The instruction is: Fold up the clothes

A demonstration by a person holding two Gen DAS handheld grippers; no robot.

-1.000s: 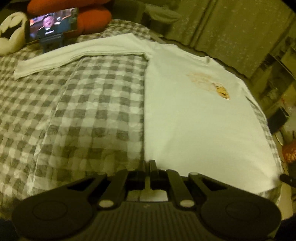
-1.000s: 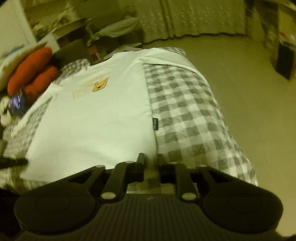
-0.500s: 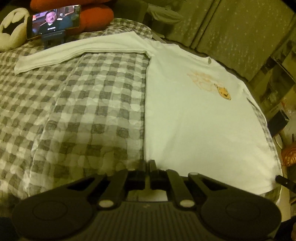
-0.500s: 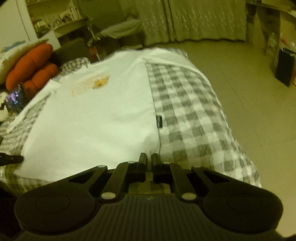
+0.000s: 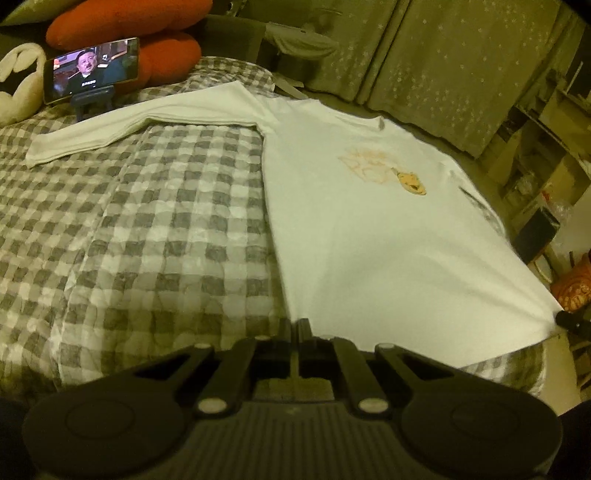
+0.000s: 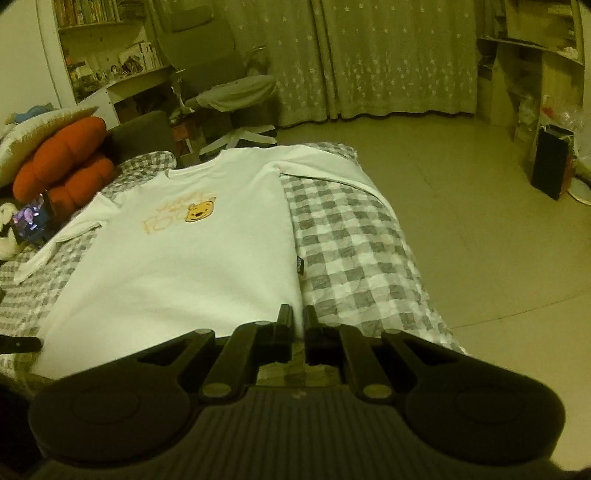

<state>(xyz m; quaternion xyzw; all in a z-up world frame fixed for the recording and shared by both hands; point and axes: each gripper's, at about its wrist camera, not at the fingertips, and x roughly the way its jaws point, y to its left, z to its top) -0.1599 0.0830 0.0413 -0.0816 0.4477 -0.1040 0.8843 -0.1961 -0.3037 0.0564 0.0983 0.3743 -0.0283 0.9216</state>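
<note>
A white long-sleeved shirt (image 5: 369, 236) with a yellow bear print lies face up on the checked bed; it also shows in the right wrist view (image 6: 192, 251). My left gripper (image 5: 294, 325) is shut on the shirt's hem at its left bottom corner. My right gripper (image 6: 297, 314) is shut on the hem at the right bottom corner, and its tip shows in the left wrist view (image 5: 570, 321). The hem is lifted and pulled taut between them. One sleeve (image 5: 129, 123) lies stretched out to the left, the other sleeve (image 6: 332, 166) to the right.
The grey-and-white checked bedcover (image 5: 129, 240) spreads left of the shirt. A phone on a stand (image 5: 92, 72) plays video by orange cushions (image 5: 129, 22). An office chair (image 6: 221, 85), curtains and bare floor (image 6: 480, 221) lie beyond the bed's right edge.
Both grippers have lifted the hem and drawn it back, so the lower shirt now rises off the bed. The right wrist view has tilted up, showing more of the room.
</note>
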